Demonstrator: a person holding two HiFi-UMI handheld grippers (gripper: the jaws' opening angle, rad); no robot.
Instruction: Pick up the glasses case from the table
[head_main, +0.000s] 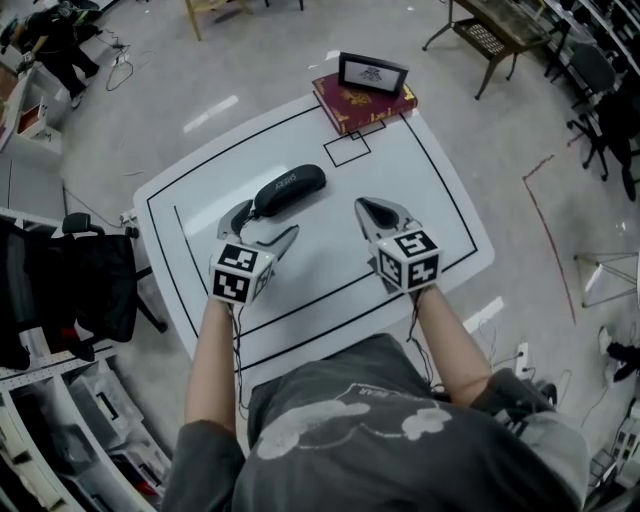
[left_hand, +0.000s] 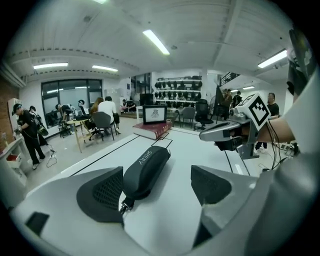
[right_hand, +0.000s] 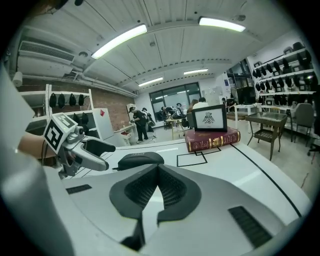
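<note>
The black glasses case (head_main: 290, 188) lies slantwise on the white table (head_main: 430, 190), inside the black outline. My left gripper (head_main: 268, 220) stands open just in front of it. In the left gripper view the case (left_hand: 146, 170) has its near end and zipper pull beside the left pad (left_hand: 102, 192), and the right pad stands well clear of it. My right gripper (head_main: 376, 211) hovers to the right of the case with its jaws shut and nothing in them. In the right gripper view those shut jaws (right_hand: 159, 176) fill the foreground, with the case (right_hand: 140, 160) behind them.
A dark red book (head_main: 362, 103) with a small framed picture (head_main: 372, 73) on it sits at the table's far edge, next to a small marked square (head_main: 347, 149). Chairs, desks and people stand around the room. Shelving and clutter line the left side.
</note>
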